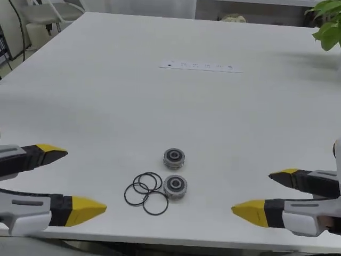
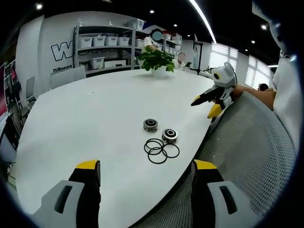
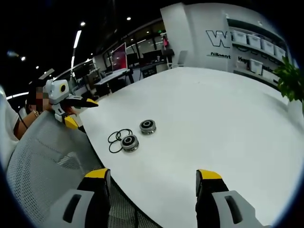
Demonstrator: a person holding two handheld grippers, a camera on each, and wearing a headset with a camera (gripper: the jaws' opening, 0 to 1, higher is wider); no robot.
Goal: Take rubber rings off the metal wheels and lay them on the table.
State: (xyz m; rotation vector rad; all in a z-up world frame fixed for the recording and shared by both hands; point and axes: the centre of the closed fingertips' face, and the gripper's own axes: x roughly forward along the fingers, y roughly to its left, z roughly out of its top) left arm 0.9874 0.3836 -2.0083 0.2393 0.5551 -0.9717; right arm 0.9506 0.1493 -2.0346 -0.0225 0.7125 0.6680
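- The left gripper (image 1: 87, 180) and the right gripper (image 1: 250, 192) are held at the near edge of the counter (image 1: 160, 101), each with its fingers wide apart and nothing gripped.
- Between them, black rubber rings (image 1: 144, 192) are laid flat and overlapping, just beside the near wheel (image 1: 175, 186).
- The far wheel (image 1: 174, 158) is set just behind it.
- A plant (image 1: 327, 24) is seen at the far corner.

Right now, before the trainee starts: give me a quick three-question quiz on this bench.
1. True or false: the left gripper is shut.
2. How many wheels are on the table? A one, B two, C four.
3. Fill in: in the head view, the loose rings lie to the ___ of the nearer wheel.
Key: 1 false, its jaws are open and hold nothing; 2 B; 3 left.
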